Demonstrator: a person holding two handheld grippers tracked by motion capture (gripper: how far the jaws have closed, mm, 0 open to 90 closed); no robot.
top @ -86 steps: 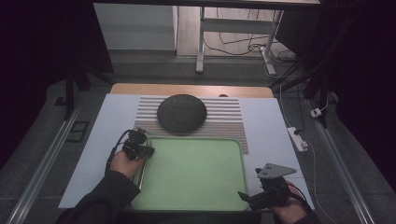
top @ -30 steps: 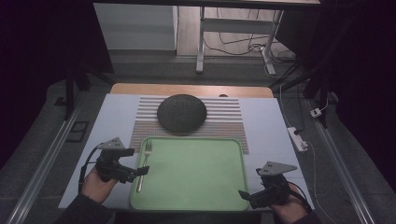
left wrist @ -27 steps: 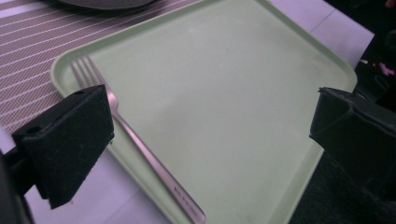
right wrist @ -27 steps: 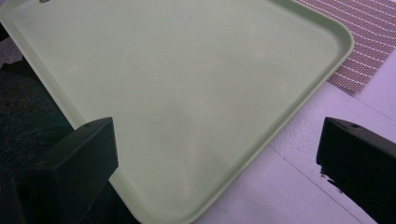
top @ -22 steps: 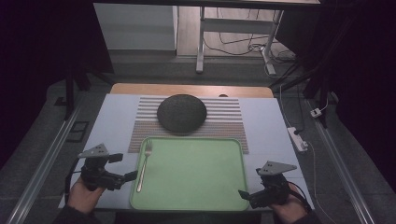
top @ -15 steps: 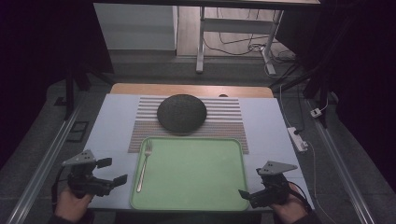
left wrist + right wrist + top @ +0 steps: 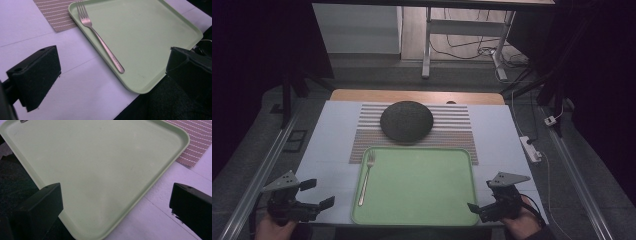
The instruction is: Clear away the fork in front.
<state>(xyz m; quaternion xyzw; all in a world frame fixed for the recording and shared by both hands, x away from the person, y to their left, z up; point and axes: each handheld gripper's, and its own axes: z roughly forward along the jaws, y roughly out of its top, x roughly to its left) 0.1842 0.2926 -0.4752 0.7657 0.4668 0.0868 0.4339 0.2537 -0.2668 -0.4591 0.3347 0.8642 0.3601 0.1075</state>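
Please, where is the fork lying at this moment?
In the high view the fork lies inside the green tray, along its left edge, tines toward the dark round plate; the open left gripper is apart from it.

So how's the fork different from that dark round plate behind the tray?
The fork is slim, shiny metal; the plate is broad, round and matt dark. The fork lies inside the green tray along its left rim; the plate sits on the striped mat beyond it. Neither is held.
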